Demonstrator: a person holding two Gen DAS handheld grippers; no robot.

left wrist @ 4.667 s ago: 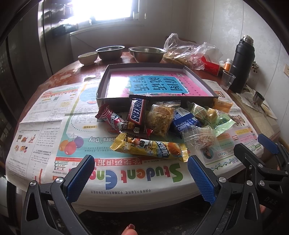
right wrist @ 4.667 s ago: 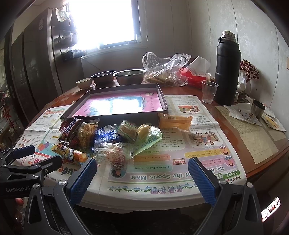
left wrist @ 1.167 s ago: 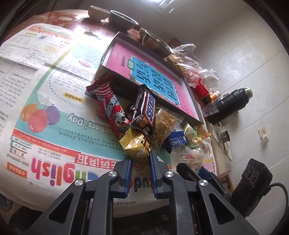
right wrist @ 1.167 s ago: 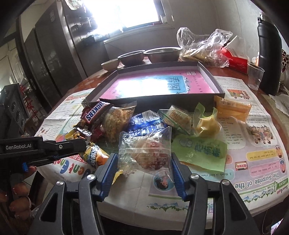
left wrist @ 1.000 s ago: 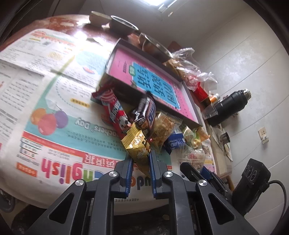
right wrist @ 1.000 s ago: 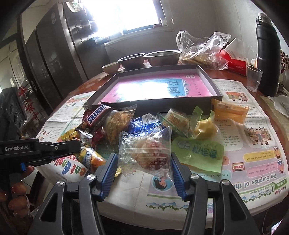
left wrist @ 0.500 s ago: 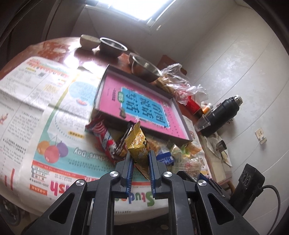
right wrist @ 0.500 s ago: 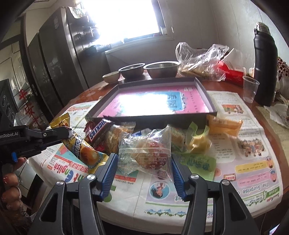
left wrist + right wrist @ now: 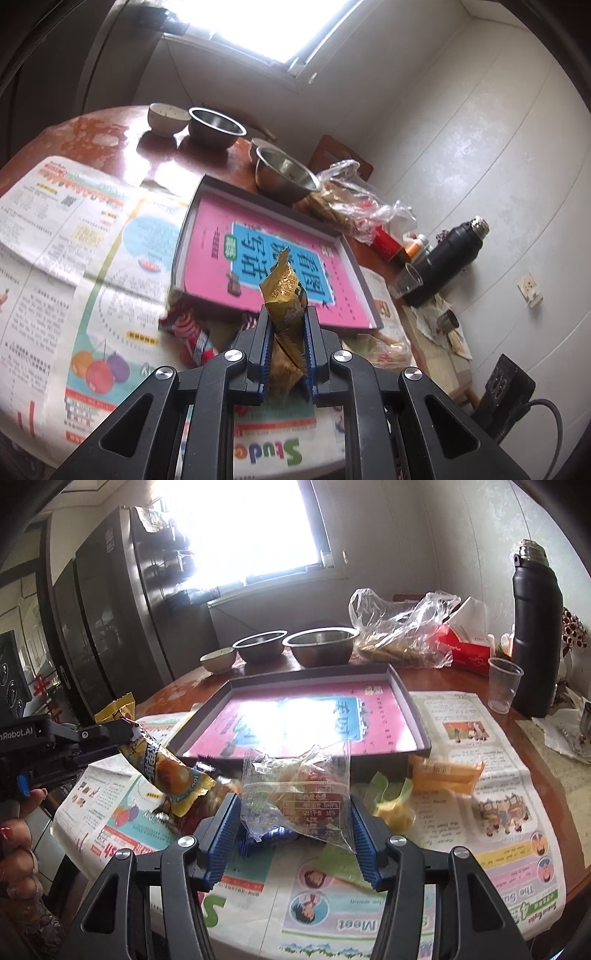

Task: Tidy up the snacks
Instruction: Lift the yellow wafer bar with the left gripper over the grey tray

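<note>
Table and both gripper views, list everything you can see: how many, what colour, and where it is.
Tray: 1, dark rim, pink and blue lining, table centre.
Yellow packet: 1, gold, in the left gripper, lifted.
Clear packet: 1, see-through, between the right gripper's pads.
Loose snacks: several, orange, yellow-green, blue, red, in front of the tray.
Newspaper: sheets, multicoloured, covering the table.
Bowls: 2 steel plus 1 small pale, behind the tray.
Plastic bag: 1, clear, beside the bowls.
Flask: 1, black, far right.
Cup: 1, clear, beside the flask.
Left gripper: black, blue pads, shut.
Right gripper: black, blue pads.
Hand: 1, at left edge.
</note>
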